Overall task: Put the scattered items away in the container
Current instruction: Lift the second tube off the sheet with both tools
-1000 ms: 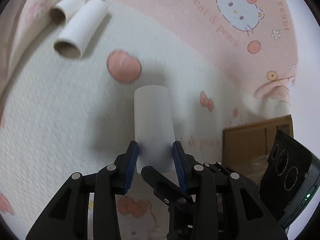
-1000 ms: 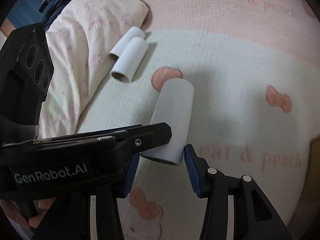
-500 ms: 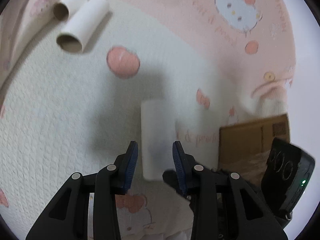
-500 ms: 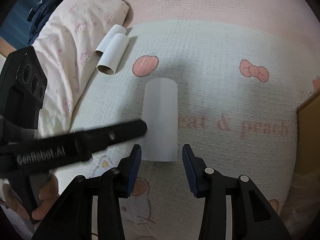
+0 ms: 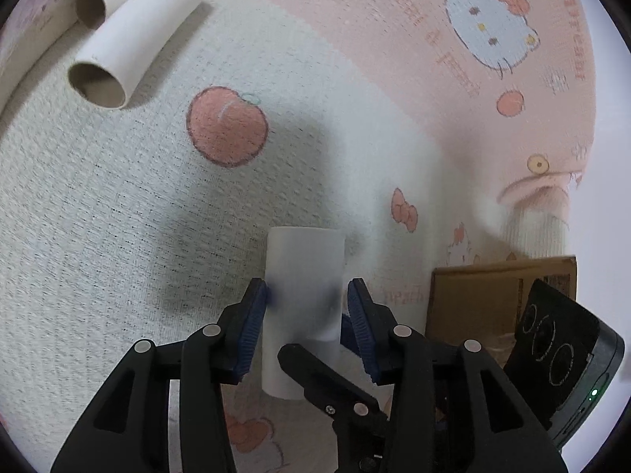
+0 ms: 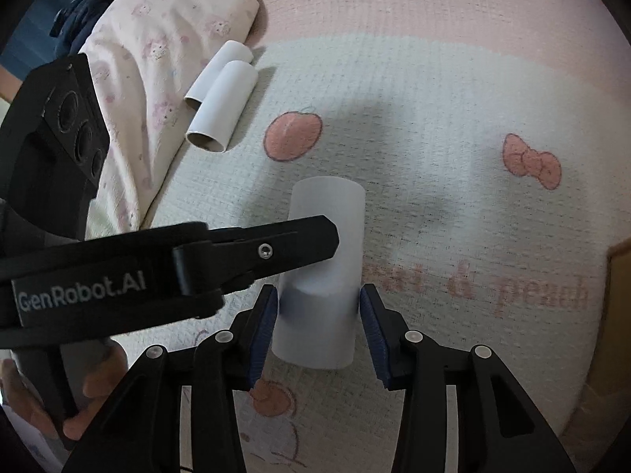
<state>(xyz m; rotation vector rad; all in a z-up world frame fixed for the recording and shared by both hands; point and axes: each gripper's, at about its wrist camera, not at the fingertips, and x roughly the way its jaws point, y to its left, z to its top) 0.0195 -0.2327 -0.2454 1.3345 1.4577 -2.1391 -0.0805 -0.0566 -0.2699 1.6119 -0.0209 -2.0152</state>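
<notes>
A white cardboard tube (image 5: 303,299) is between the pads of both grippers, held above the patterned bedspread. My left gripper (image 5: 307,311) has its left pad on the tube, with a small gap at the right pad. My right gripper (image 6: 318,315) is shut on the same tube (image 6: 323,276), both pads touching it. Two more white tubes (image 5: 130,39) lie side by side at the far left, also in the right wrist view (image 6: 223,98). A brown cardboard box (image 5: 485,295) sits at the right.
A pink patterned pillow (image 6: 150,59) lies at the left beside the two tubes. The box's edge (image 6: 619,276) shows at the right. The bedspread (image 6: 453,138) spreads ahead.
The tube was lying on the bedspread half a second ago. Now both grippers are around it again and the right one grips it. The left gripper came back over the tube.
</notes>
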